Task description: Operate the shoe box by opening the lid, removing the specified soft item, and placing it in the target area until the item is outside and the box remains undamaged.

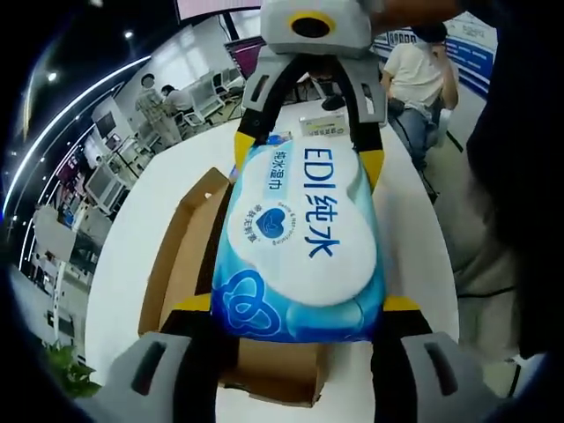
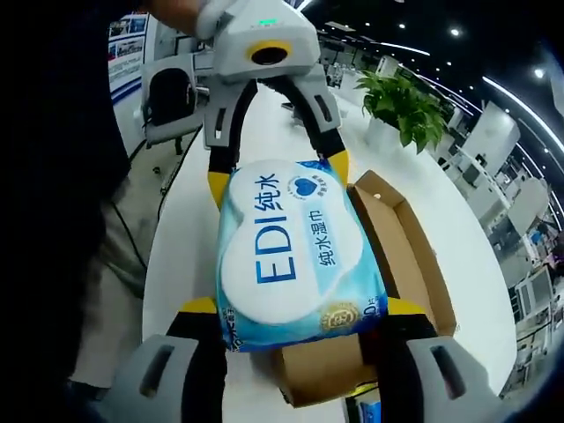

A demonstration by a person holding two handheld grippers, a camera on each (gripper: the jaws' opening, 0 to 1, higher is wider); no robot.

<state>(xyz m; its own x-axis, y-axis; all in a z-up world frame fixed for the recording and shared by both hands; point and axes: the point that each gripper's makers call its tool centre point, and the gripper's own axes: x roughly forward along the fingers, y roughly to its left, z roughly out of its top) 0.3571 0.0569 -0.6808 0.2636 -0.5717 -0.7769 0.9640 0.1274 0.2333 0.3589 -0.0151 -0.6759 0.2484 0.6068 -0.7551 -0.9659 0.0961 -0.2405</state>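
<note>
A blue and white pack of wet wipes (image 1: 300, 238) hangs above the open brown shoe box (image 1: 181, 256) on the white table (image 1: 167, 167). My left gripper (image 1: 295, 304) is shut on the near end of the pack, its yellow-tipped jaws pressing both sides. My right gripper (image 1: 307, 154) clamps the far end. In the right gripper view the same pack (image 2: 295, 256) sits between the right gripper (image 2: 301, 307) at the bottom and the left gripper (image 2: 278, 172) at the top. The box (image 2: 410, 238) lies to its right, partly hidden under the pack.
A small boxed item (image 1: 324, 126) lies farther along the table. A person in dark clothes (image 1: 511, 176) stands close at the table edge, and another person (image 1: 416, 70) sits beyond. A potted plant (image 2: 407, 106) and a chair (image 2: 167, 97) stand near the table (image 2: 176, 247).
</note>
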